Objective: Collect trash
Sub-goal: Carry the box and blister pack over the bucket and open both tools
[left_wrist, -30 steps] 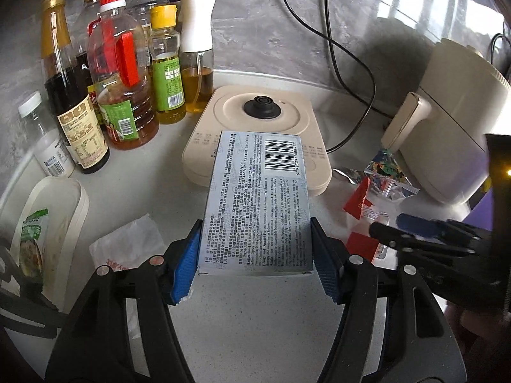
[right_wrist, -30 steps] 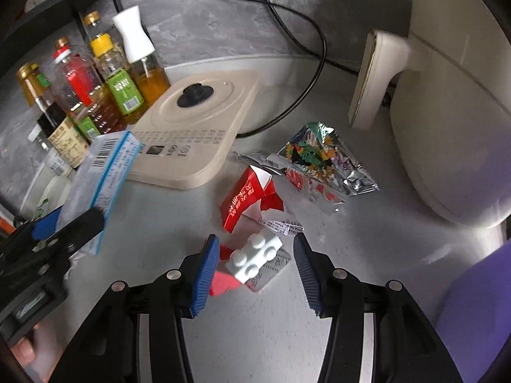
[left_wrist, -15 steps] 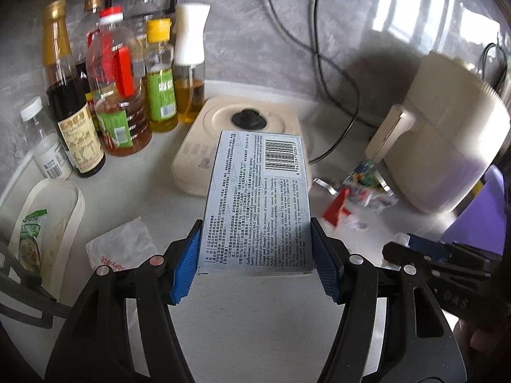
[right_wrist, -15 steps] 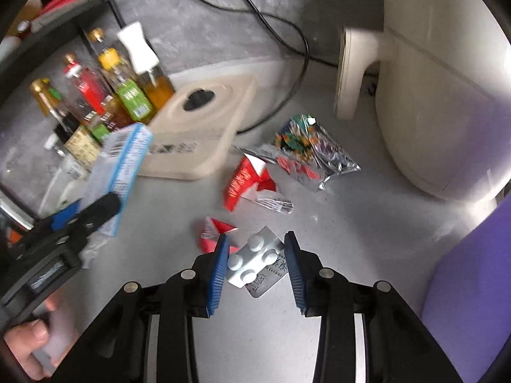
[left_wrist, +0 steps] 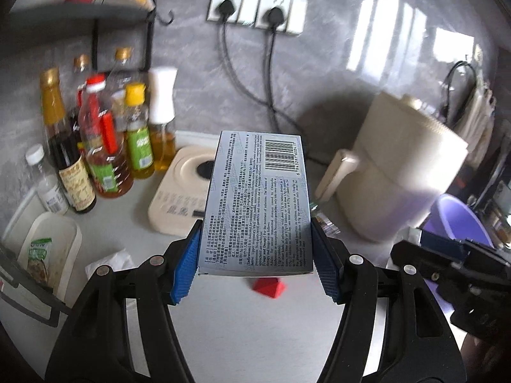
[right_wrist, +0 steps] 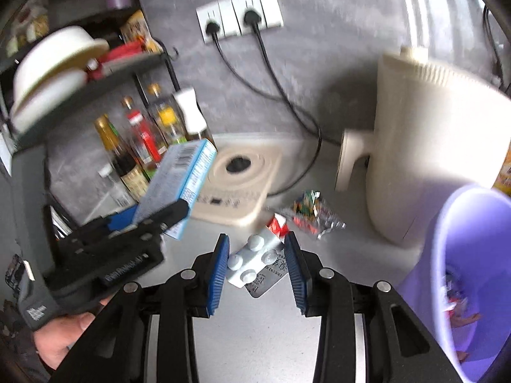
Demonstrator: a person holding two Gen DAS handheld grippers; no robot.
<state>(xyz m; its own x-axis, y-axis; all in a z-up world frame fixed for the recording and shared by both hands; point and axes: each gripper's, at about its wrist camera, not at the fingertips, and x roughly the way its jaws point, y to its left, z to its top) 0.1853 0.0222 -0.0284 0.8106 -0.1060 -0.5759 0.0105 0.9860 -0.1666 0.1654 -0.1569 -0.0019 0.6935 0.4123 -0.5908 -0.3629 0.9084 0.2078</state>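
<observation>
Setting: grey kitchen counter (right_wrist: 255, 335), sauce bottles (left_wrist: 105, 146) at the wall, purple bin (right_wrist: 472, 255) on the right.
Left gripper (left_wrist: 255, 261): clamped across the long sides of a medicine box (left_wrist: 255, 204), held above the counter.
Right gripper (right_wrist: 257, 266): jaws have just been closing; now pinching a blister pack (right_wrist: 255, 261) by its edges, near the bin.
Handling: box looks light, crushable cardboard; blister pack thin, bendy, slippery foil, so grip gently.
Remaining: foil snack wrapper (right_wrist: 314, 214) and red wrapper scrap (left_wrist: 268, 287) lie on the counter.
</observation>
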